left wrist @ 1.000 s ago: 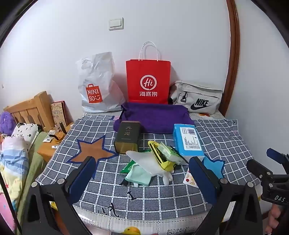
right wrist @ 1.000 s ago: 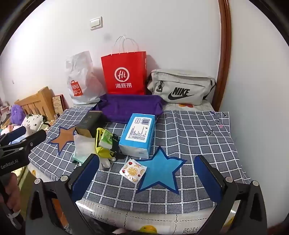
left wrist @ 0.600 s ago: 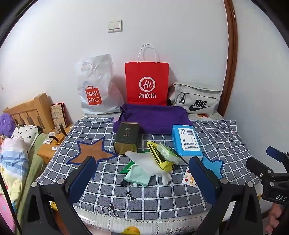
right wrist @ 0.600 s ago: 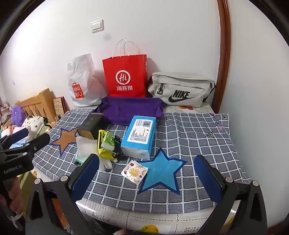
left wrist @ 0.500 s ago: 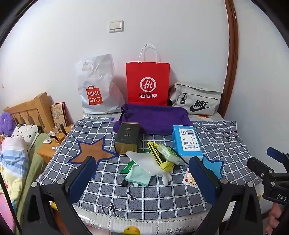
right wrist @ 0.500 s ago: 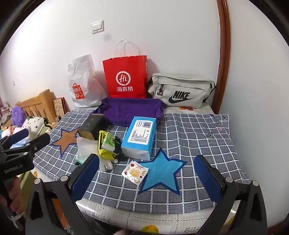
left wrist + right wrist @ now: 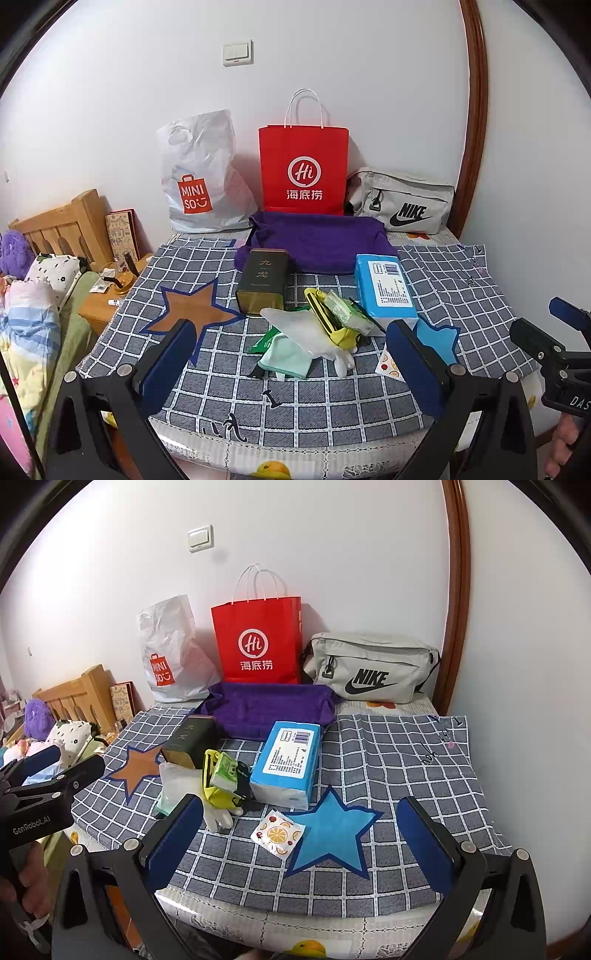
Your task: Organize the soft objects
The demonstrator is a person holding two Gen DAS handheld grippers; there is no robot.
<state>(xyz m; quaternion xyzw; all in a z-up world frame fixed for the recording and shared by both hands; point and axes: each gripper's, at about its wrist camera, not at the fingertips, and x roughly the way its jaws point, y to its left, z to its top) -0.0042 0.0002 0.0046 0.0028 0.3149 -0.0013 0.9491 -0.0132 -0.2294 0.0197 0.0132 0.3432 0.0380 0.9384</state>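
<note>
Against the worktop's far edge the purple towel (image 7: 317, 240) lay limp and light, best pinched at a fold, the blue tissue pack (image 7: 286, 762) mid-worktop looked squashy, and the left gripper (image 7: 291, 352) and right gripper (image 7: 301, 832) hung released, empty.

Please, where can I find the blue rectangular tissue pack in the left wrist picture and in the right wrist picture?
Left wrist view: the blue rectangular tissue pack lies right of centre, just beyond the right fingertip of the left gripper.
Right wrist view: the pack lies near the centre, beside the blue star patch.
Shared landmark: the red paper bag with white handles stands at the wall behind it in both views.
</note>
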